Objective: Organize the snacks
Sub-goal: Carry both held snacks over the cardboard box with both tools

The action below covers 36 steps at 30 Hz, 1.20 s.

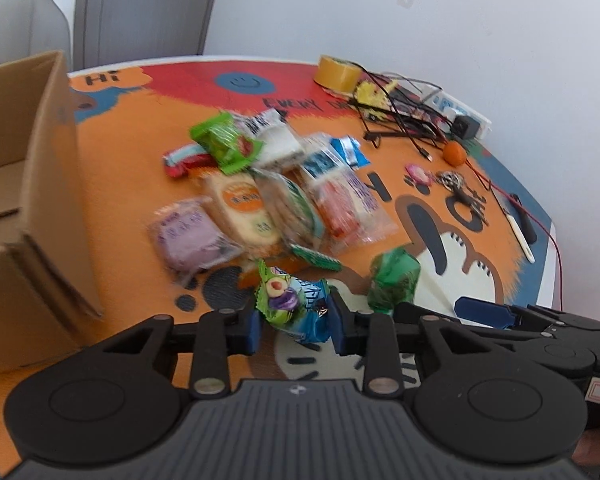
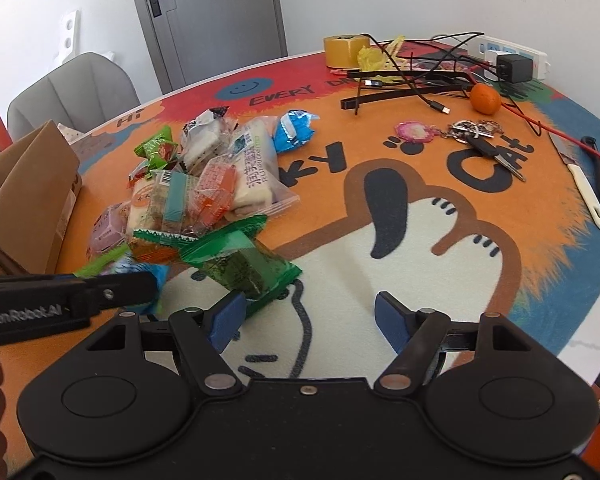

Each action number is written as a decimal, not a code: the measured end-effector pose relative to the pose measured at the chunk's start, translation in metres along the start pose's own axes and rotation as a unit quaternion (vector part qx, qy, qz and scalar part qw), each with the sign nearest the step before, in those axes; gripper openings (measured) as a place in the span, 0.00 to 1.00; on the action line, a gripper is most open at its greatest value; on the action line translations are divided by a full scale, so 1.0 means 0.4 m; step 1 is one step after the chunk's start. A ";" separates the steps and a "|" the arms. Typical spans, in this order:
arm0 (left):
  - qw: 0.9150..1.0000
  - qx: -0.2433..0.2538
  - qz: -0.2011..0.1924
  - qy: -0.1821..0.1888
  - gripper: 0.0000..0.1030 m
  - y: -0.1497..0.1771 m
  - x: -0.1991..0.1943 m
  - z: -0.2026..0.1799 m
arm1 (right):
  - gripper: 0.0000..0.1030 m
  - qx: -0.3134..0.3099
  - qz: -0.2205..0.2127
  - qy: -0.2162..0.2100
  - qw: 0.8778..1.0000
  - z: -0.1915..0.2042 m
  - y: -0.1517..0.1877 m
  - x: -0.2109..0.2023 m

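My left gripper (image 1: 296, 326) is shut on a blue and green snack packet (image 1: 294, 306) and holds it just above the table near the front of the pile. A pile of wrapped snacks (image 1: 260, 200) lies on the cat-print table mat; it also shows in the right wrist view (image 2: 204, 184). A green transparent packet (image 1: 392, 280) lies right of my left gripper, and in the right wrist view (image 2: 244, 264) it sits just ahead of my right gripper's left finger. My right gripper (image 2: 308, 320) is open and empty. An open cardboard box (image 1: 24, 208) stands at the left.
At the far right of the mat lie a tape roll (image 2: 346, 50), tangled cables and a power strip (image 2: 512, 58), an orange (image 2: 485, 98), keys (image 2: 480, 136) and a knife (image 2: 580, 180). A grey chair (image 2: 72, 88) stands behind the table.
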<state>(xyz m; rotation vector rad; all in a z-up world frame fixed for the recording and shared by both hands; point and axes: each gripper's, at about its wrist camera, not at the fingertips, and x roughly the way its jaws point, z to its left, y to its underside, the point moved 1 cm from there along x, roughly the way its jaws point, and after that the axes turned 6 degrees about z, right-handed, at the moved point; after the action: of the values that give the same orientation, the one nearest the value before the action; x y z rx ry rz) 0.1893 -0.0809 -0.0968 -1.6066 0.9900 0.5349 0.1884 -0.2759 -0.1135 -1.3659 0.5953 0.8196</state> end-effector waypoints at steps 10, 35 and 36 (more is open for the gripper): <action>1.000 -0.019 -0.024 -0.008 0.31 -0.003 -0.048 0.042 | 0.76 -0.024 -0.005 0.009 1.000 0.045 -0.030 0.028; 0.995 -0.024 -0.093 -0.022 0.31 -0.081 -0.213 0.046 | 0.32 -0.059 -0.062 -0.052 0.995 0.124 -0.133 -0.065; 0.995 -0.025 -0.097 -0.025 0.31 -0.084 -0.221 0.050 | 0.32 -0.063 -0.064 -0.057 0.994 0.133 -0.139 -0.069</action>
<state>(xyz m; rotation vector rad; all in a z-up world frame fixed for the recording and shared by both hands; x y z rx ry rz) 0.1720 -0.0328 -0.0147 -1.7044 0.7780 0.4681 0.2112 -0.2284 -0.0511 -1.4460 0.3691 0.8367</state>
